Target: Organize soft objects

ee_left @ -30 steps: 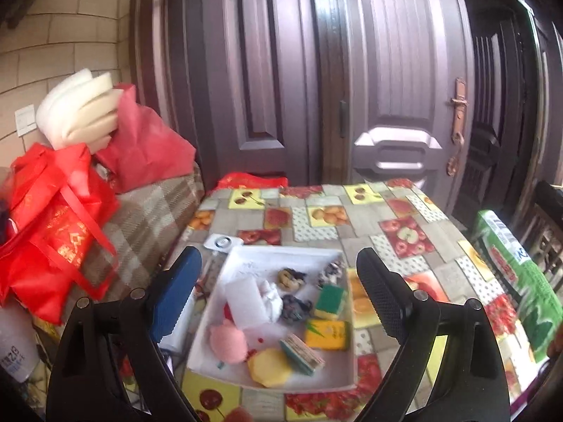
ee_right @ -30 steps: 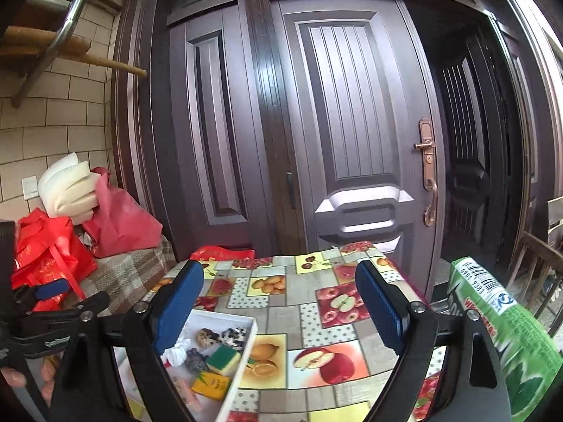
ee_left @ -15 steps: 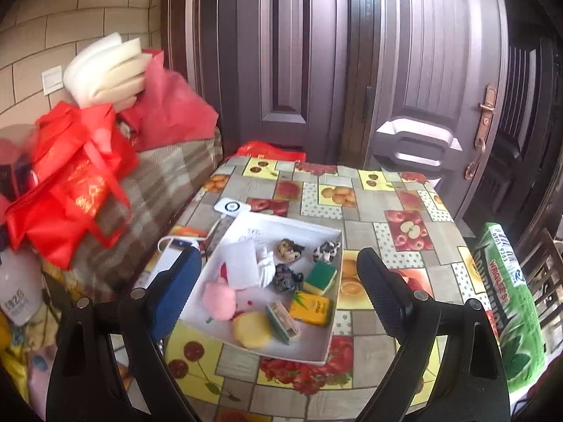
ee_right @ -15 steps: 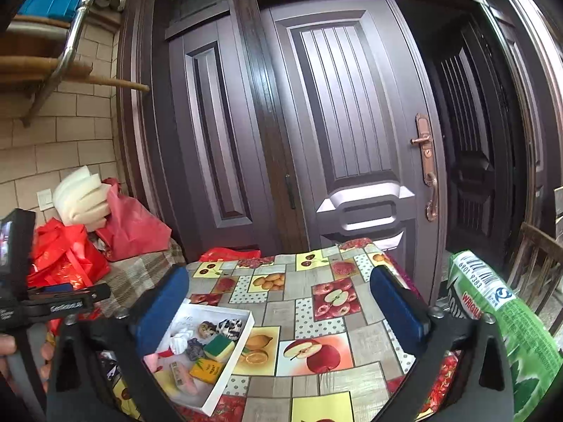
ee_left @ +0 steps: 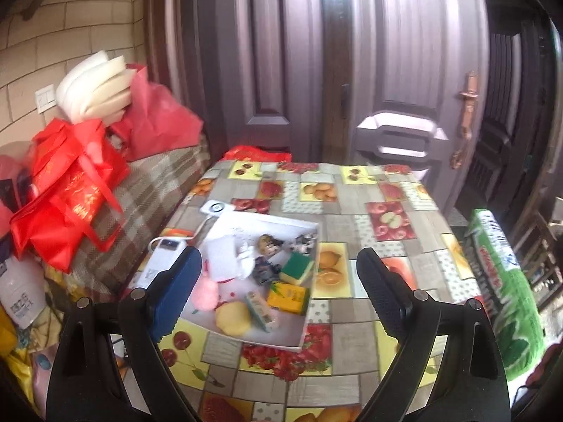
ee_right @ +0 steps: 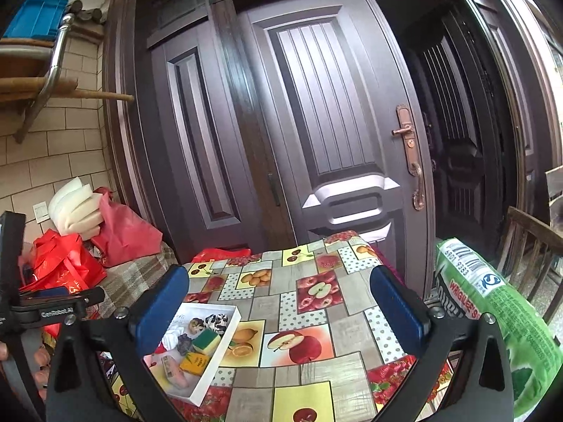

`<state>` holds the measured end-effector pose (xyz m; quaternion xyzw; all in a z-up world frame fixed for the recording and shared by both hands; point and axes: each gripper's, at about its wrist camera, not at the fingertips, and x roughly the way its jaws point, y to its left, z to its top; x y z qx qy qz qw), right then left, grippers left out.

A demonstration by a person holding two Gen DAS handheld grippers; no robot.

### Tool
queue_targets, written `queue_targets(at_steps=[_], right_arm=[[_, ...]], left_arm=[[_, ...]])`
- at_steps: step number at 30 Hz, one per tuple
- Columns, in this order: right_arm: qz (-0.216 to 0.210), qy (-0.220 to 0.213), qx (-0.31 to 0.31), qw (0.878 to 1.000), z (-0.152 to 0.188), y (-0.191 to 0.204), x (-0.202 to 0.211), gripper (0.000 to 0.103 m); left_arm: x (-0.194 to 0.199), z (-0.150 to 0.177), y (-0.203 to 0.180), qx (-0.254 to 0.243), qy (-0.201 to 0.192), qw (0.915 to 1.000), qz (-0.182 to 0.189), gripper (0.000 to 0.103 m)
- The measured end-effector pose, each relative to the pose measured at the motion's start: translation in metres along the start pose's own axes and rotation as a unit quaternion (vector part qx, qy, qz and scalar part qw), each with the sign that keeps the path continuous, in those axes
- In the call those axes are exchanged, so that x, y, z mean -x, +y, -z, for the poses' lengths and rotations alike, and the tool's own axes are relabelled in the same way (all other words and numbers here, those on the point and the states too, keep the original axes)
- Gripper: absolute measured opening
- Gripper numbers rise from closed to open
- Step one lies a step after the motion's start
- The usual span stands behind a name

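A shallow white tray (ee_left: 268, 217) lies on the left half of the fruit-patterned table (ee_left: 352, 232). It holds a pink plush ball (ee_left: 204, 293), a round yellow sponge (ee_left: 232, 318), a green-and-yellow sponge (ee_left: 297, 267), a yellow pack (ee_left: 286, 297), a white cloth (ee_left: 225, 263) and a small cow plush (ee_left: 304, 241). My left gripper (ee_left: 278, 265) hangs open in front of and above the tray, its jaws empty. My right gripper (ee_right: 279, 277) is wide open over the table's middle, with the tray (ee_right: 215, 369) at its lower left. Nothing is held.
A white power bank (ee_left: 165, 253) and a cabled charger puck (ee_left: 214, 207) lie left of the tray. Red bags (ee_left: 67, 190) and white foam (ee_left: 95, 88) pile up on the left. A green sack (ee_left: 503, 281) leans at the right, with a wooden chair (ee_right: 527, 246) beyond it. Dark doors stand behind.
Both grippers have drawn back from the table, so the tray looks smaller and more tablecloth shows in front. The right jaws have spread wider.
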<state>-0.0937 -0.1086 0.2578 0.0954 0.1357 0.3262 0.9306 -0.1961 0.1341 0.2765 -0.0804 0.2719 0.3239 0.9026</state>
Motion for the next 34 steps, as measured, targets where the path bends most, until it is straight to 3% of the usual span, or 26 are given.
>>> queue_targets(at_steps=[2, 6, 10, 19, 34], right_arm=[[0.004, 0.0, -0.004, 1.0, 0.001, -0.005, 0.002, 0.103], [0.005, 0.016, -0.019, 1.0, 0.005, -0.014, 0.001, 0.103], [0.008, 0.027, -0.022, 0.999, 0.009, -0.018, 0.002, 0.103], [0.002, 0.039, -0.017, 0.999, 0.012, -0.016, 0.005, 0.103], [-0.013, 0.041, 0.003, 0.999, 0.012, -0.002, 0.009, 0.103]], left_arm=[[0.006, 0.001, -0.008, -0.013, -0.007, 0.9999, 0.004, 0.091], [0.009, 0.004, -0.025, -0.042, -0.008, 0.9985, -0.035, 0.091], [0.007, 0.008, -0.03, -0.037, 0.016, 0.9992, 0.004, 0.091], [0.003, 0.014, -0.029, -0.028, 0.035, 0.999, -0.005, 0.091], [0.003, 0.015, -0.021, -0.01, 0.048, 0.9987, 0.014, 0.091]])
